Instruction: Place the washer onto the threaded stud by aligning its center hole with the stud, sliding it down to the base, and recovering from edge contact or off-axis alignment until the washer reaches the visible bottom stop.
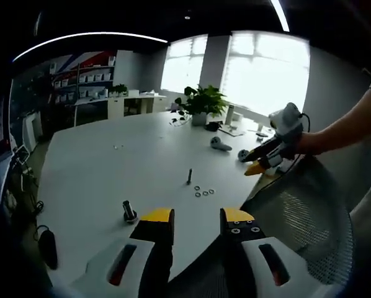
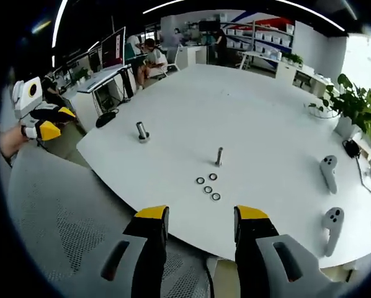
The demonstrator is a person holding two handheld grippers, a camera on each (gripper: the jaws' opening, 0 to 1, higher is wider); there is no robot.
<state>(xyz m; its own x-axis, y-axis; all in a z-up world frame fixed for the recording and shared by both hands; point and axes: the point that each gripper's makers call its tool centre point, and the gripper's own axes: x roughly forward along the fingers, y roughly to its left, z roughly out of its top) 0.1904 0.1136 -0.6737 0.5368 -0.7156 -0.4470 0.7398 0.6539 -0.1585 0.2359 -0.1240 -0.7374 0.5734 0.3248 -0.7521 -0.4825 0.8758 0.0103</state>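
Note:
A threaded stud (image 1: 189, 176) (image 2: 219, 156) stands upright on the white table (image 1: 111, 180) (image 2: 235, 105). Several small washers (image 1: 204, 191) (image 2: 208, 184) lie flat on the table just beside it. My left gripper (image 1: 196, 218) is open with nothing between its jaws, held back from the table's near edge. My right gripper (image 2: 200, 217) is also open and empty, short of the table edge and facing the washers. In the left gripper view the right gripper (image 1: 266, 160) comes in from the right; in the right gripper view the left gripper (image 2: 46, 121) shows at far left.
A second short stud on a base (image 1: 129, 212) (image 2: 142, 131) stands apart near the table edge. Two white controllers (image 2: 328, 171) (image 2: 332, 226) and a potted plant (image 1: 201, 102) (image 2: 353, 105) sit farther off. A mesh chair back (image 1: 309, 211) (image 2: 55, 211) is close to me.

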